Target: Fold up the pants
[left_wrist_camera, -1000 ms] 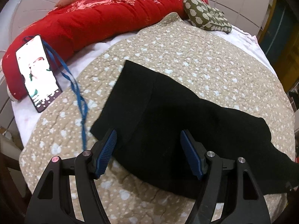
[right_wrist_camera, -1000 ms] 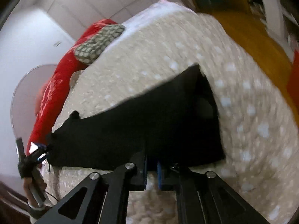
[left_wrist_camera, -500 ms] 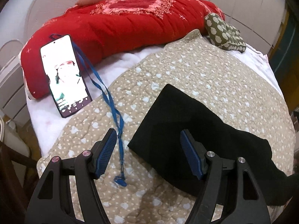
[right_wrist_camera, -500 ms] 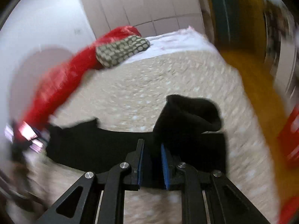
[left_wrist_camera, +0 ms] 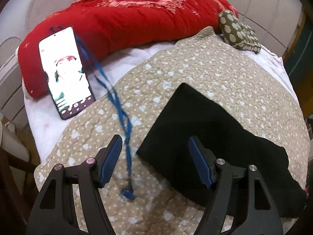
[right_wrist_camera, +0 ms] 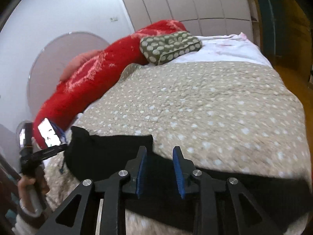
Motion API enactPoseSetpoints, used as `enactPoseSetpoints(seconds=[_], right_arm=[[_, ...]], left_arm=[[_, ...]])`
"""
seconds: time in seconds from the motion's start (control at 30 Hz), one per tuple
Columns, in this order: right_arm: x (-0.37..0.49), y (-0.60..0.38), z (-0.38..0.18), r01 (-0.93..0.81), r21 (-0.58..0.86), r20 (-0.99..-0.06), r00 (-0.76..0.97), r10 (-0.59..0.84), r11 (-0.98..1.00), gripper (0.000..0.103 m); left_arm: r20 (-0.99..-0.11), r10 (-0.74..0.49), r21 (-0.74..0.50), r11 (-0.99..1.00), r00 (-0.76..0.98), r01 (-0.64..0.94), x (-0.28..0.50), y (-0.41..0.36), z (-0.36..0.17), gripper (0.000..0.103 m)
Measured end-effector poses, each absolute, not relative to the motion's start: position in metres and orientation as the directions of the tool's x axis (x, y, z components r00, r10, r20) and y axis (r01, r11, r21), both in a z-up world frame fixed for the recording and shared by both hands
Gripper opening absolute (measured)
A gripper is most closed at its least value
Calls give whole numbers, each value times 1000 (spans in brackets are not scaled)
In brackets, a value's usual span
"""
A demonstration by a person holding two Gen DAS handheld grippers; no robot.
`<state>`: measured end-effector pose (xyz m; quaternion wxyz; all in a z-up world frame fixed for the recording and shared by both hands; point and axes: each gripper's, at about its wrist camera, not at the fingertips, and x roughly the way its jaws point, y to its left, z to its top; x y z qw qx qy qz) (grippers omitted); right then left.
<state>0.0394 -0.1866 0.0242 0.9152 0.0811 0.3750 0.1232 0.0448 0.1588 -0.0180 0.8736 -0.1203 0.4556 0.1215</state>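
Pants [left_wrist_camera: 211, 137], black and already doubled over on themselves, lie across the near part of the beige dotted quilt [left_wrist_camera: 215, 68] on the bed, with one squared end toward the left and the rest running off toward the near right. In the left wrist view the left tongs [left_wrist_camera: 155, 160] stand wide with nothing between them: the left pad is over the quilt beside a blue lanyard [left_wrist_camera: 125, 129], and the right pad is over the black cloth, though whether it touches cannot be told. In the right wrist view the right tongs [right_wrist_camera: 159, 169] stand partly apart, their jaws having just been opening, and nothing is between the pads; the pants [right_wrist_camera: 109, 152] lie just beyond and below them. A fold looks just laid down and let go, so the step in hand seems to be the release between folds. The next move, as I judge it, calls for both tongs to find fresh holds on one end of the cloth, pinch all layers together, and carry that end over the other with the edges kept in line. A phone [left_wrist_camera: 65, 72] with a lit screen leans on the red bolster [left_wrist_camera: 127, 21] at the far left, and its lanyard trails near the squared end, so a left-side grasp could snag it.
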Motion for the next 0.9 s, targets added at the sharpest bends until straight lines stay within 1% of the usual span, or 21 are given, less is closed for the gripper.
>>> enactPoseSetpoints(seconds=[0.07, 0.23, 0.3, 0.33, 0.4, 0.47, 0.53, 0.63, 0.73, 0.77, 0.8, 0.83, 0.9], right_arm=[[63, -178, 10, -164, 266, -695, 650, 307, 950, 35], [126, -152, -42, -166, 372, -764, 504, 403, 913, 35], [143, -147, -60, -175, 402, -768, 470, 435, 899, 20], [144, -145, -60, -176, 379, -767, 490, 415, 909, 13], [143, -146, -49, -201, 363, -736, 537, 412, 910, 9], [141, -151, -39, -202, 343, -706, 589, 394, 917, 7], [146, -148, -44, -176, 245, -721, 624, 301, 953, 7], [156, -145, -66, -139, 227, -760, 594, 265, 964, 7], [153, -153, -62, -132, 269, -747, 596, 293, 954, 7], [148, -159, -56, -131, 286, -738, 602, 305, 949, 8], [140, -165, -48, -127, 290, -732, 610, 305, 948, 11], [128, -170, -39, -123, 290, -725, 620, 302, 949, 12], [106, -167, -28, -176, 312, -707, 613, 351, 934, 13]], left_arm=[[-825, 98, -93, 947, 556, -306, 50, 153, -18, 71], [-826, 98, -76, 956, 555, -283, 65, 142, -22, 71], [-829, 112, -56, 958, 548, -281, 72, 139, -25, 71], [-829, 117, -50, 958, 547, -281, 75, 138, -27, 71], [-826, 152, -19, 955, 543, -296, 81, 139, -31, 71], [-819, 206, 24, 945, 536, -328, 86, 142, -37, 71], [-824, 237, 46, 933, 515, -356, 91, 147, -48, 71], [-846, 213, 15, 926, 489, -377, 95, 156, -57, 72], [-841, 200, 7, 934, 504, -358, 90, 154, -48, 72], [-840, 194, 5, 937, 507, -350, 88, 154, -44, 72], [-839, 187, -1, 939, 512, -345, 85, 153, -41, 72], [-835, 174, -16, 941, 523, -339, 81, 152, -36, 72], [-819, 164, -33, 943, 550, -331, 72, 148, -27, 72]])
